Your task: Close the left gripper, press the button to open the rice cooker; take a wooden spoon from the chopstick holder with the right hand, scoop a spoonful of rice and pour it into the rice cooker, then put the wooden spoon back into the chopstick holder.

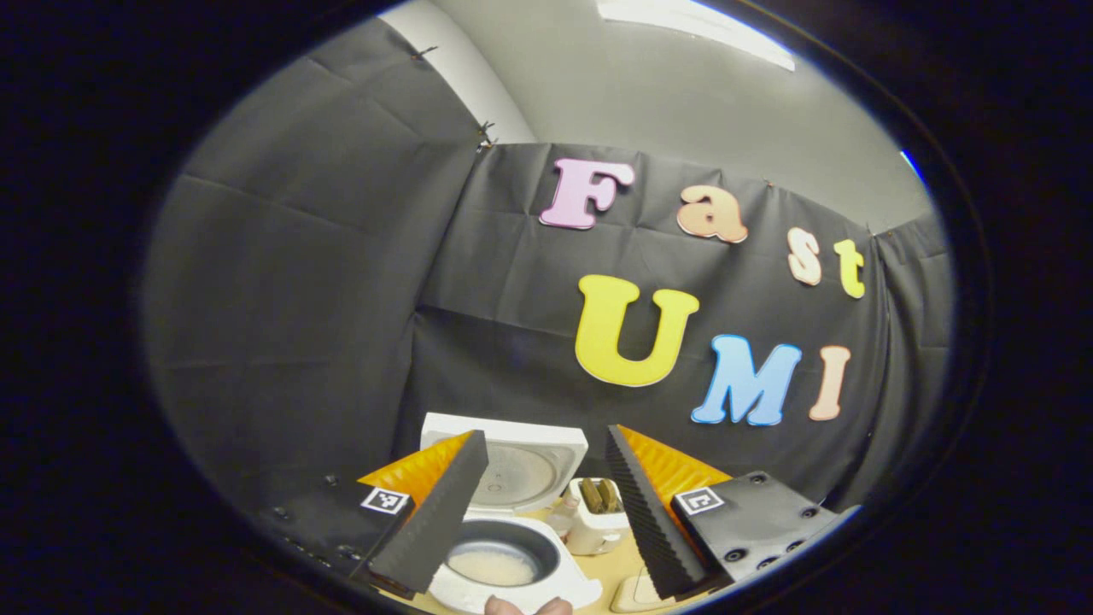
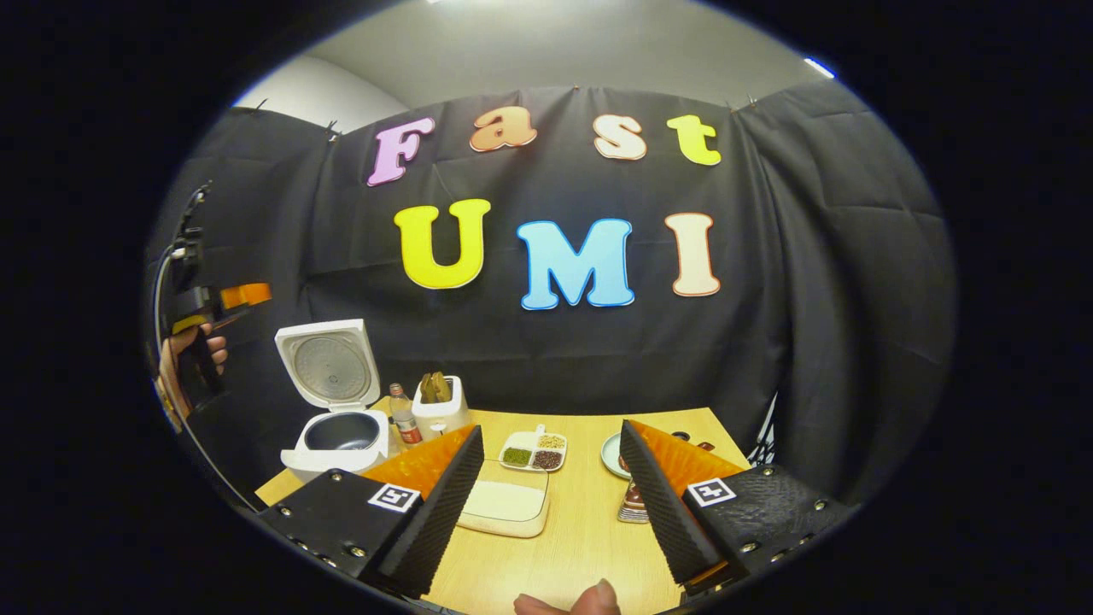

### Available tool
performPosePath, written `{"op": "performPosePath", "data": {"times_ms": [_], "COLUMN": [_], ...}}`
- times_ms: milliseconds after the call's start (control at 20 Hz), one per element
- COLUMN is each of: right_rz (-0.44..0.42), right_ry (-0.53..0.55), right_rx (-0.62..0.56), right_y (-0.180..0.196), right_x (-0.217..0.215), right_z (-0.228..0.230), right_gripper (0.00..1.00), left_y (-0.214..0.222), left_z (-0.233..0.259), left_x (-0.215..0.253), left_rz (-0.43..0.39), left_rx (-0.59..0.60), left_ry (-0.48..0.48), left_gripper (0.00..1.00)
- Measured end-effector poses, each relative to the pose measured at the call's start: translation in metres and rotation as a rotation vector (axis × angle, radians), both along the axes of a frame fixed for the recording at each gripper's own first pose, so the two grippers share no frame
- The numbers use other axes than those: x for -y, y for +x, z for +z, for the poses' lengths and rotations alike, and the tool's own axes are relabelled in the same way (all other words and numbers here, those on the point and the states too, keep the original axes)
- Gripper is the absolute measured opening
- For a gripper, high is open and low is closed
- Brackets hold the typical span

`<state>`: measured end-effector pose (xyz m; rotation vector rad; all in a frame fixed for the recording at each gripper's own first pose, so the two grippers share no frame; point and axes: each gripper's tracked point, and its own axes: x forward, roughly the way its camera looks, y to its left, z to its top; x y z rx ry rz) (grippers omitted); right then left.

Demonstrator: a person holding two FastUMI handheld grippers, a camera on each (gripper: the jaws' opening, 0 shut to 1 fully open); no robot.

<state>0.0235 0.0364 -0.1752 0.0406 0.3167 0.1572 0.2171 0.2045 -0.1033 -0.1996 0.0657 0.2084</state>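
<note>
The rice cooker [image 2: 335, 401] stood open ahead-left of the right gripper [image 2: 551, 504], whose fingers were spread and empty, as were the left gripper's [image 1: 546, 512]; a careless reach might knock the bottle [image 2: 401, 414] beside the chopstick holder [image 2: 440, 408] on the wooden table [image 2: 589, 530] in the black-draped booth.

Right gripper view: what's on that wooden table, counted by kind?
Rice cooker, lid open: 1
Bottle: 1
Chopstick holder: 1
Divided dish of grains: 1
Rice container: 1
Plate: 1
Total: 6
</note>
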Motion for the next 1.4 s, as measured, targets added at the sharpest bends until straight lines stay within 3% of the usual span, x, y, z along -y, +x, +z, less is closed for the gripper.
{"op": "performPosePath", "data": {"times_ms": [50,100,150,300,350,400,600,700,750,1000,1400], "right_rz": [0.013,0.024,0.032,0.037,0.032,0.026,0.019,0.013,0.011,0.041,0.066], "right_ry": [-0.015,-0.04,-0.067,-0.064,-0.058,-0.061,-0.109,-0.089,-0.075,-0.055,-0.021], "right_rx": [0.003,0.009,0.014,-0.007,-0.017,-0.023,-0.046,-0.052,-0.059,-0.083,-0.102], "right_y": [-0.006,-0.008,-0.009,-0.014,-0.016,-0.019,-0.026,-0.026,-0.026,-0.023,-0.027], "right_x": [-0.007,-0.014,-0.016,-0.027,-0.027,-0.025,-0.017,-0.019,-0.02,-0.034,-0.046], "right_z": [0.004,0.009,0.011,0.011,0.011,0.01,0.001,0.0,-0.002,-0.013,-0.022], "right_gripper": [0.98,0.93,0.98,0.98,0.94,0.96,0.95,0.95,0.95,0.95,0.95], "left_y": [0.021,0.043,0.064,0.128,0.149,0.166,0.219,0.214,0.221,0.195,0.068], "left_z": [-0.005,-0.008,-0.009,-0.016,-0.024,-0.034,-0.089,-0.121,-0.114,-0.113,-0.158], "left_x": [-0.006,-0.01,-0.015,-0.042,-0.052,-0.06,-0.066,-0.073,-0.076,-0.06,0.001], "left_rz": [0.005,0.006,0.02,0.078,0.096,0.108,0.088,0.103,0.099,0.055,0.019], "left_rx": [-0.004,-0.01,-0.005,-0.024,-0.046,-0.08,-0.232,-0.316,-0.269,-0.306,-0.284], "left_ry": [0.004,0.012,0.032,0.166,0.216,0.244,0.246,0.189,0.187,0.171,0.176], "left_gripper": [0.93,0.97,0.97,0.97,0.92,0.94,0.94,0.96,0.96,0.95,0.95]}}
